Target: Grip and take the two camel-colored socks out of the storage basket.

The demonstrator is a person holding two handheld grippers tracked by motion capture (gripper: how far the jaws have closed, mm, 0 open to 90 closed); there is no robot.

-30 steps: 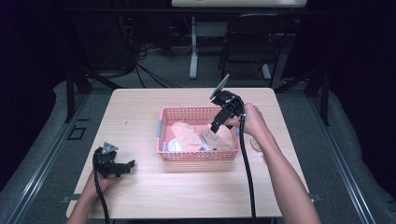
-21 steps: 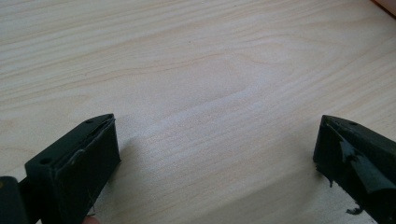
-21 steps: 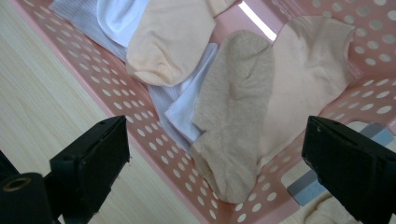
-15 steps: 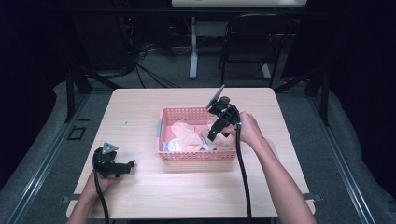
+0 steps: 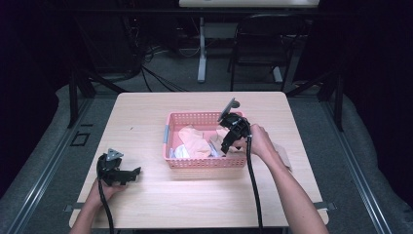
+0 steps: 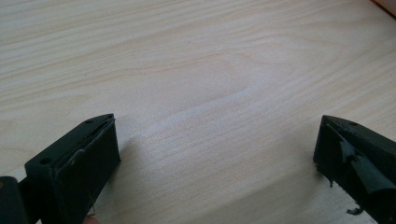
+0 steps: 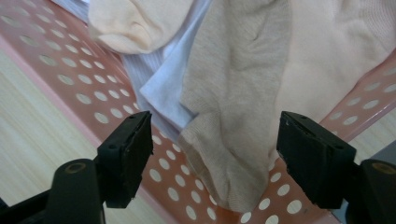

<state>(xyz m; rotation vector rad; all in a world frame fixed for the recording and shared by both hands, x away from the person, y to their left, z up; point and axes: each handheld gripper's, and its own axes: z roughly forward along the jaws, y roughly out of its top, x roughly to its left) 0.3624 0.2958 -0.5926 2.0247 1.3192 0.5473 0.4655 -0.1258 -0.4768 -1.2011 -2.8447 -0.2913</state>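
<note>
From my feed the room is dark all around, with light falling mainly on the pale wooden worktop. Grey carpet covers the floor. Beyond the far edge stands a black chair and the white leg of another table, with a tangle of black cables on the floor (hard to trace them). Black metal struts flank both sides.

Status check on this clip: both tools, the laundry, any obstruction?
Right tool closing, jaws astride beige sock, not yet pinching. Left tool open, idle on table. Pink perforated plastic basket wall close by.
</note>
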